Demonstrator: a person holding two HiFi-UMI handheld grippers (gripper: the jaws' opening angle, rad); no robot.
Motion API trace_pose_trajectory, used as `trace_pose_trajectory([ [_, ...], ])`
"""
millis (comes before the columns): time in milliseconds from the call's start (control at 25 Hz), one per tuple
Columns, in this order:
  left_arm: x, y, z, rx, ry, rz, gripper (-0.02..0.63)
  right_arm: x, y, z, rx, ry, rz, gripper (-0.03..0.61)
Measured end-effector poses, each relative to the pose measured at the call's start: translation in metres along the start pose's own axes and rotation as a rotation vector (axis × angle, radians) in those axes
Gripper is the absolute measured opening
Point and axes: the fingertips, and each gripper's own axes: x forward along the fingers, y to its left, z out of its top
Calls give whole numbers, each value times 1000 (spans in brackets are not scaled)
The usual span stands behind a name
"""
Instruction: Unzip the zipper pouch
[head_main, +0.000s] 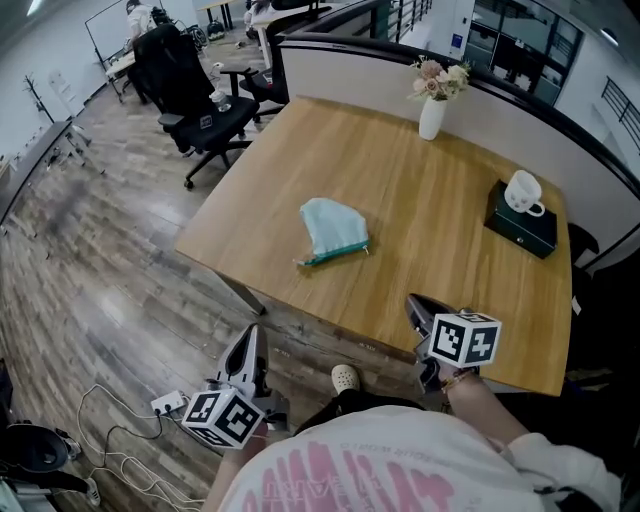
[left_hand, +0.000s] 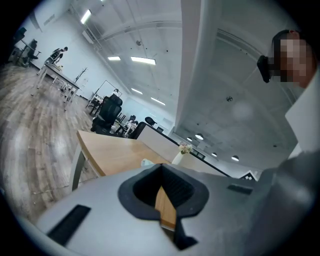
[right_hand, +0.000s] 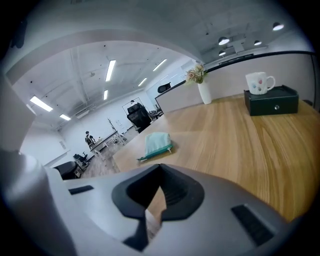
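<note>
While the left tool (head_main: 250, 345) and right tool (head_main: 418, 306) hang pressed together and empty, the zipper pouch (head_main: 333, 231) lies on the tabletop (head_main: 440, 230), well apart from the vase (head_main: 432, 117). We judge it soft and light: pin one end, pinch along the zipped edge.

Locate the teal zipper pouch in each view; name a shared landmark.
Head view: teal fabric zipper pouch at centre, on the wooden table.
Left gripper view: only a pale sliver of the pouch, low centre.
Right gripper view: pouch left of centre.
Shared landmark: white flower vase.
</note>
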Motion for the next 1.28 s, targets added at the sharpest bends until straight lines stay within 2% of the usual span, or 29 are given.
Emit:
trace_pose_trajectory([
  [160,22,4,10,51,7,-12,0,36,2,36,-117,3,61,-3],
  [280,30,16,15,21,6,19,0,66,-8,61,-216,41,111,-3],
  [520,38,41,19,-2,-11,123,0,124,-23,83,-216,230,265,3],
  [560,39,43,19,-4,-16,135,0,134,-23,81,-231,272,285,20],
  [640,42,46,18,-9,-21,153,0,153,-22,74,-251,359,325,110],
  [720,44,46,13,-16,-19,162,0,170,-19,66,-251,424,361,129],
  [920,42,47,3,-24,1,182,0,203,-17,50,-168,501,391,189],
  [1040,40,47,3,-24,5,196,0,212,-16,44,-86,510,385,187],
  [1120,43,45,7,-18,1,197,0,215,-13,41,-27,506,380,104],
  [1280,57,42,13,-3,2,184,0,210,13,33,135,509,455,58],
])
